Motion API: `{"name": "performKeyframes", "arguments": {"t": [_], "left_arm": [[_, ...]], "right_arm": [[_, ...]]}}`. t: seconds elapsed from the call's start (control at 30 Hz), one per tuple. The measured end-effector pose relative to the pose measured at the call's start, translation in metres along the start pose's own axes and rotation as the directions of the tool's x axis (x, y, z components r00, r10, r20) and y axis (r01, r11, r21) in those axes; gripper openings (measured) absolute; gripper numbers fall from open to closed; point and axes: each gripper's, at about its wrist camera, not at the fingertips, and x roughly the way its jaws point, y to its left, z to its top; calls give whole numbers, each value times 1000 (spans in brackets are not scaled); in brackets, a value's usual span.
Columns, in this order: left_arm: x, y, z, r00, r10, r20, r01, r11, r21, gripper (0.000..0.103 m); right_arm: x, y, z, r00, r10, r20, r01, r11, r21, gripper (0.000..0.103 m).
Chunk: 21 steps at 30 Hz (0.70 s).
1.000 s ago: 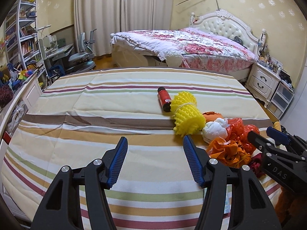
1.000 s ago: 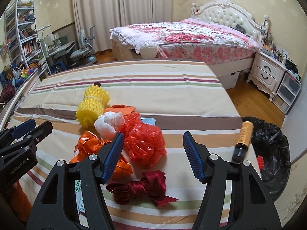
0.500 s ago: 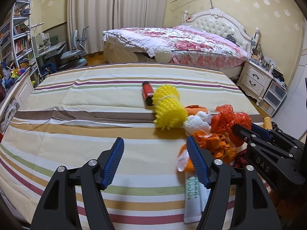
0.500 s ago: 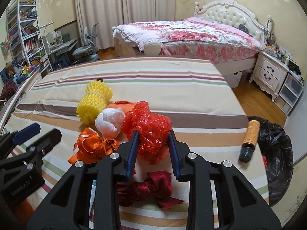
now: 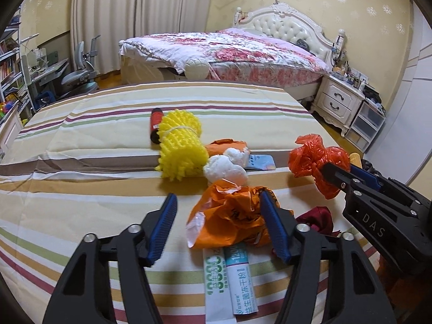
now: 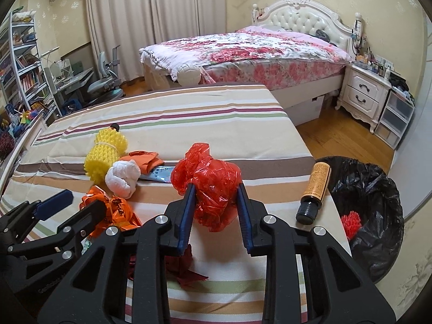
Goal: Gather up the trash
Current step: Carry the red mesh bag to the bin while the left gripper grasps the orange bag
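Right gripper (image 6: pixel 214 205) clamps red plastic bag (image 6: pixel 210 178) above striped counter (image 6: pixel 243 124).
Left gripper (image 5: pixel 220 226), closing around orange wrapper (image 5: pixel 229 213), should squeeze its bulk centrally.

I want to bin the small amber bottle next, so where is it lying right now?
In the right wrist view the amber bottle lies on the striped cloth at its right edge, black cap toward the camera, beside the black-lined bin and right of the red plastic bag.

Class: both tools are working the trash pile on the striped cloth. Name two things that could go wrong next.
1. The right tool pinches only part of the loose red plastic bag; it could slip before reaching the bin.
2. The left tool, closing around the orange bag, might drag the sachets beneath.
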Motion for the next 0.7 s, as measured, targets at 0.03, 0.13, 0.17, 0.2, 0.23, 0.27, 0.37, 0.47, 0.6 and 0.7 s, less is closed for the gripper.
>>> {"name": "performKeyframes", "arguments": {"t": [0.03,0.13,0.17,0.2,0.23,0.27,0.37,0.47,0.6,0.7], "left_arm": [[2,-1,0,1000,-3,-5,3,1000,3,47],[2,-1,-1,1000,-27,1,27,1000,5,37],[1,-2,-1,1000,-23,6,23,1000,10,35],[0,-2,-1,1000,-23,11,23,1000,15,33],[-1,-2,0,1000,-23,17,23,1000,14,32],[-3,-2,1,999,-23,24,23,1000,12,32],[-12,-4,2,998,-29,51,28,1000,12,32],[-20,-8,6,996,-19,84,17,1000,26,32],[-24,-11,15,994,-33,102,31,999,18,32],[-22,-20,21,994,-47,103,44,999,30,32]], "right_arm": [[1,-1,0,1000,1,-1,-1,1000,2,29],[1,-3,-1,1000,3,-1,-3,1000,4,29],[0,-3,-1,1000,2,-1,-2,1000,4,29],[1,-3,-1,1000,1,0,-1,1000,4,29],[1,-5,-1,1000,-1,1,1,1000,7,29],[0,-7,-1,1000,-3,1,3,1000,10,29],[-1,-14,-3,1000,-14,6,14,1000,26,29],[-1,-26,-3,999,-36,5,35,998,50,29],[2,-47,-4,997,-76,-5,76,993,86,29],[1,-62,-4,994,-108,-5,108,988,109,29]]}}
